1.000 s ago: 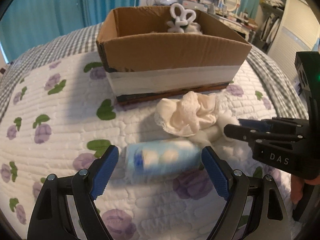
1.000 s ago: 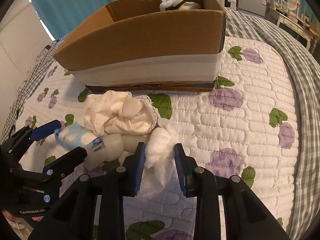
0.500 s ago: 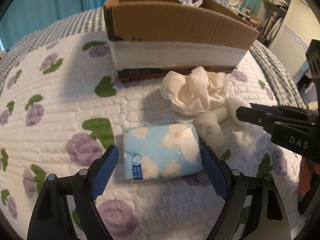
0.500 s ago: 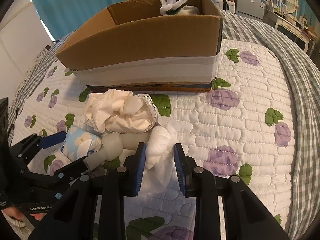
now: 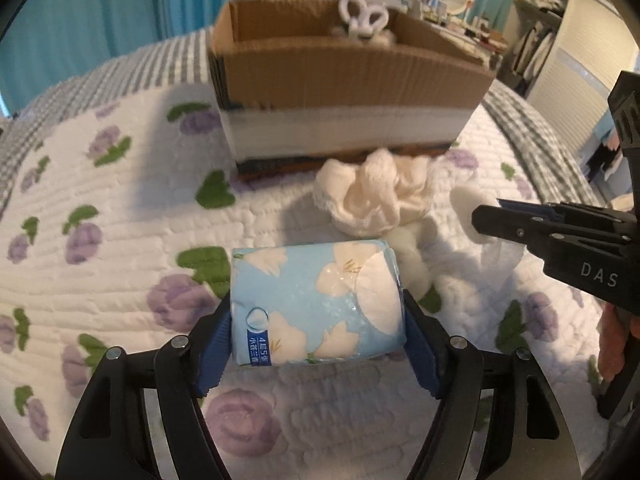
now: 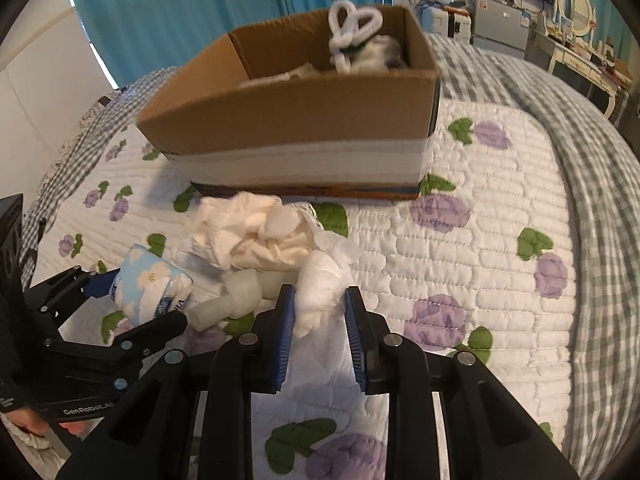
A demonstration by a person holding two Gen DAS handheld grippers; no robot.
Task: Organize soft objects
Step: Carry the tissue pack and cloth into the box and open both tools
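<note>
Blue-wrapped tissue pack [image 5: 316,300] is clamped in the left gripper's [image 5: 318,344] jaws above the quilted bed [image 5: 120,248]; a white cotton wad [image 6: 320,284] is pinched between the right gripper's [image 6: 319,320] jaws near the cardboard box [image 6: 296,120].

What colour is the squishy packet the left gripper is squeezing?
The soft plastic tissue packet is light blue with white flowers, clearest in the left wrist view.

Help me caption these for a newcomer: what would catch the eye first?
The blue flowered tissue pack, clamped in the left gripper above the quilt, stands out most. Behind it sits the open cardboard box with a white looped thing poking out. The right gripper pinches a white wad beside crumpled cream cloth.
</note>
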